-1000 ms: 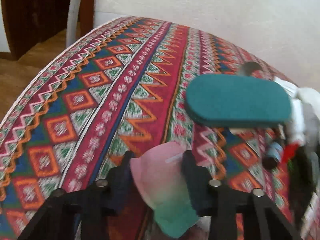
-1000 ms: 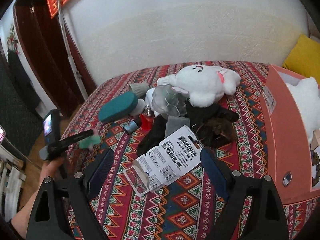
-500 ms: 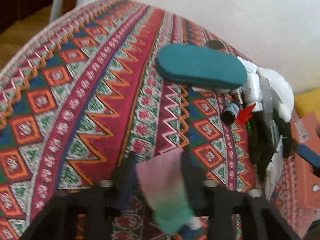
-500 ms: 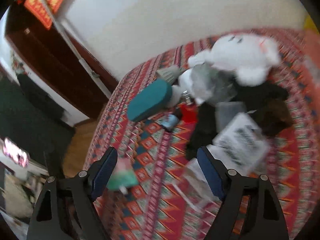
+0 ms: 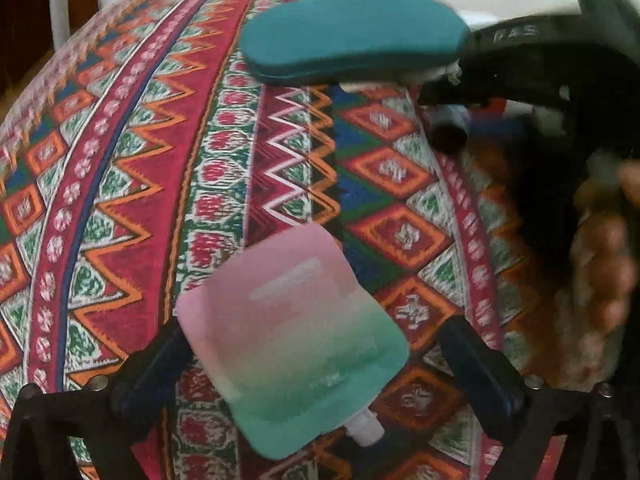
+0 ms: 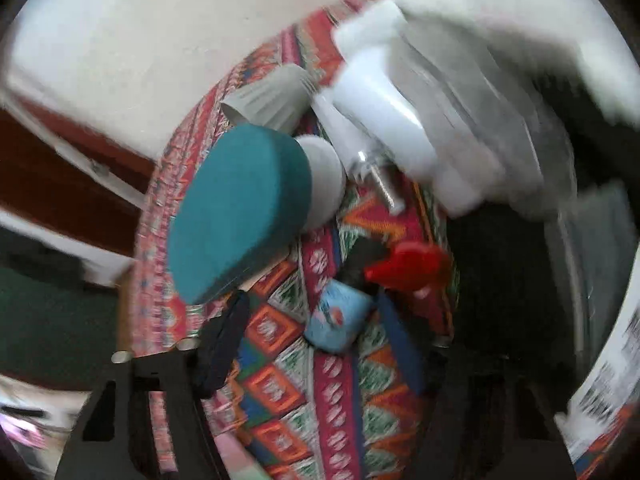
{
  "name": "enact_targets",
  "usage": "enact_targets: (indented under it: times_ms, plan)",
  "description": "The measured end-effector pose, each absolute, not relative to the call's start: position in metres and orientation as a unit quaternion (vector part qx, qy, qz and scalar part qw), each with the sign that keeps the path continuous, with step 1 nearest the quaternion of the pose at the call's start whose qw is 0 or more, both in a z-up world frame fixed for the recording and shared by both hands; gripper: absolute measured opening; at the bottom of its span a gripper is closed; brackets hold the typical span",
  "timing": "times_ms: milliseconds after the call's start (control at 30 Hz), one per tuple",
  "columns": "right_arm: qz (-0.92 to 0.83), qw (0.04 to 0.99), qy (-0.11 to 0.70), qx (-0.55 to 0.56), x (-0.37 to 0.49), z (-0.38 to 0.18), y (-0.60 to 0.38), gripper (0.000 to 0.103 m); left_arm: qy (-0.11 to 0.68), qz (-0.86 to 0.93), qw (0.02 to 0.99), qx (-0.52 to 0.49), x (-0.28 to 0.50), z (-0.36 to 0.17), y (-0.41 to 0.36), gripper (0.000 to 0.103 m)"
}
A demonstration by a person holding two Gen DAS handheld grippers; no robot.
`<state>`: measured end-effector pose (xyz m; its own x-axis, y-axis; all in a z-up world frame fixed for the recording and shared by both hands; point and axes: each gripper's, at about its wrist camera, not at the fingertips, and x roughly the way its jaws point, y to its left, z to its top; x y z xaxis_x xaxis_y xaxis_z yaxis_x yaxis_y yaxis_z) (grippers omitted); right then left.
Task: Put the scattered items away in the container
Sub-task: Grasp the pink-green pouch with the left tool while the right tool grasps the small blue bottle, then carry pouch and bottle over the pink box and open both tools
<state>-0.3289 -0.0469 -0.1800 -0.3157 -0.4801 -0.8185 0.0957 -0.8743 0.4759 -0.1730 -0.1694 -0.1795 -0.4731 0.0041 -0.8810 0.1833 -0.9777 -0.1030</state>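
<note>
**Lighting and image quality, both wrist views**

Soft, even daylight; no glare, only faint shadows under objects. Both views show strong fisheye bowing, the patterned cloth (image 5: 280, 184) curving toward the edges. Left view: moderately sharp centre, smeared right side. Right view: heavy motion blur throughout, worst on the white items (image 6: 460, 92) at upper right; corners vignetted black.

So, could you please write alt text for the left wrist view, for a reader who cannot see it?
A pink-and-green pouch with a white cap lies on a patterned cloth between the wide-open fingers of the left gripper, whose jaws have just been opening. Beyond it lies a teal oval pad; the right gripper's black frame and a hand enter from the right.
</note>
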Motion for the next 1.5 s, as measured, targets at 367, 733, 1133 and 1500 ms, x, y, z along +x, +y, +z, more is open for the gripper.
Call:
enact_targets:
  times_ms: [367,733,1133,1500]
  plan:
    - [-0.820,0.274,-0.118,0.488,-0.248,-0.116,0.017,0.026,0.127,-0.893,0.017,0.432,-0.143,-0.136,-0.162,0.065]
    - [-0.881,0.313,-0.110,0.338,-0.145,-0.020,0.102,0.026,0.095,-0.954,-0.036,0.283,-0.086,-0.020,-0.126,0.065]
    - [-0.906,0.359,-0.097,0.205,-0.054,0.068,0.143,0.026,0.044,-0.977,-0.087,0.189,-0.051,0.065,-0.044,0.065]
    - [-0.976,0.122,-0.154,0.097,-0.030,0.106,0.331,0.026,0.033,-0.938,-0.266,0.221,-0.146,0.077,0.155,0.065]
